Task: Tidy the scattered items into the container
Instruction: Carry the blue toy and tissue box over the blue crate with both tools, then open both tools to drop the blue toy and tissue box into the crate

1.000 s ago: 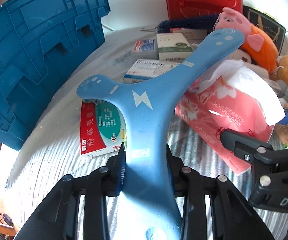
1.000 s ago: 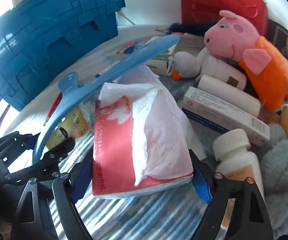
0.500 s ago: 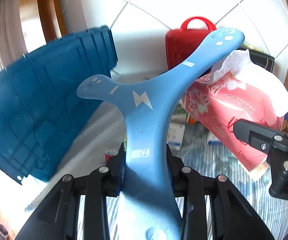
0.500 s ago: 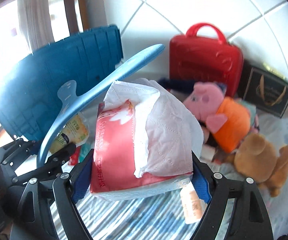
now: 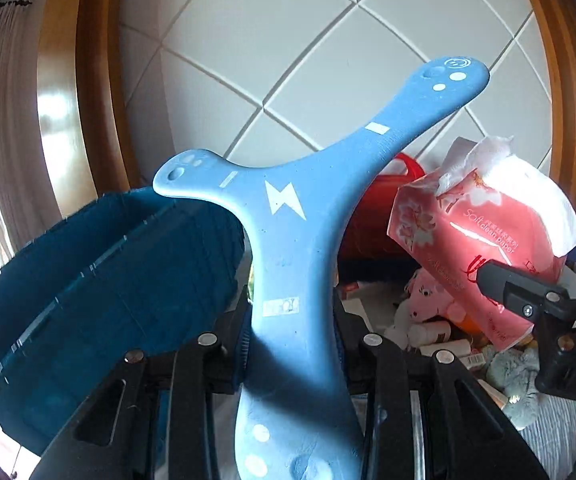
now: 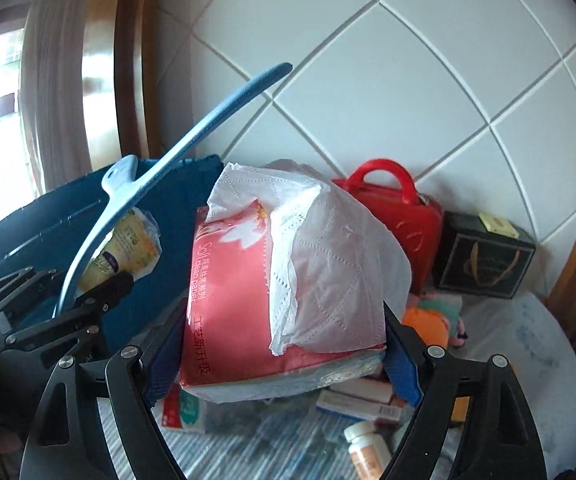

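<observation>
Left gripper (image 5: pixel 292 320) pinches stem of light-blue three-armed foam boomerang (image 5: pixel 288 216), held aloft beside dark-blue ribbed plastic crate (image 5: pixel 100 280). Right gripper (image 6: pixel 284 344) clamps pink plastic tissue pack (image 6: pixel 232 304), white tissue protruding, above clutter on striped bed (image 6: pixel 248 444).

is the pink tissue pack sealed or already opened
Opened. A loose white tissue sheet spills out of the top of the pink tissue pack and drapes down its side while the right tool holds it.
</observation>
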`<control>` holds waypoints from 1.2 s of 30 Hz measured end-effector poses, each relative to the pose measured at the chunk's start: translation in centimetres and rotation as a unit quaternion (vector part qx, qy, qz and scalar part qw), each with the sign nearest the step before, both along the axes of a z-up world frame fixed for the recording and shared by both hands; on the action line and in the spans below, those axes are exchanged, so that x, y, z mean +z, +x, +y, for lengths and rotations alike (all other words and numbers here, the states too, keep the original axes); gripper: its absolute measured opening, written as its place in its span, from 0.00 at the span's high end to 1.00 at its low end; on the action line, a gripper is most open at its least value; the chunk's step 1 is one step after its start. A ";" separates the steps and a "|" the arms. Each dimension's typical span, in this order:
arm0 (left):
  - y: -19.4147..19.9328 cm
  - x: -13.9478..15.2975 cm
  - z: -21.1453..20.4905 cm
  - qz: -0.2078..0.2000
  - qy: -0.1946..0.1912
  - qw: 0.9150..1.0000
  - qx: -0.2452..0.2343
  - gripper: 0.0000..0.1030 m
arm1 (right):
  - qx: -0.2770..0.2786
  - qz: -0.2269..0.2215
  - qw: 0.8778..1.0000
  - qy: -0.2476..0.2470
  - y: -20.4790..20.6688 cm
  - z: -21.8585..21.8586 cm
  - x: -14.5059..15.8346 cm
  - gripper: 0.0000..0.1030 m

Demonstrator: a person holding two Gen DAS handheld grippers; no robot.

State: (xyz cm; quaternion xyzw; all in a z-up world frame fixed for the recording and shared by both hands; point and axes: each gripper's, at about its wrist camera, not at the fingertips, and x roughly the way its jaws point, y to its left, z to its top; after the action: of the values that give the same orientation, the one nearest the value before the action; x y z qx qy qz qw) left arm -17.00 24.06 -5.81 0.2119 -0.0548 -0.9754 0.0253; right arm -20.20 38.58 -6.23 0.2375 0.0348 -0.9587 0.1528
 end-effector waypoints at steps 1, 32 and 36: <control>0.0 1.2 -1.3 0.011 -0.001 1.000 -0.008 0.68 | -0.008 0.010 1.000 -0.001 0.1 -1.2 0.9 0.17; -3.2 0.0 -41.2 -0.164 0.037 0.986 0.019 0.60 | 0.007 -0.064 0.994 0.084 -3.5 -43.7 4.4 0.16; -3.4 -0.9 -41.5 -0.168 0.037 0.985 0.017 0.27 | 0.006 -0.081 0.993 0.090 -3.9 -43.5 3.0 0.09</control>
State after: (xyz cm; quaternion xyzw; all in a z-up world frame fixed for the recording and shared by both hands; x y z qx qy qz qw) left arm -20.39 -17.47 -6.71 0.3745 -0.0187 -0.9267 0.0242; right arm -24.08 -4.88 -3.22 0.3267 0.1096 -0.9284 0.1388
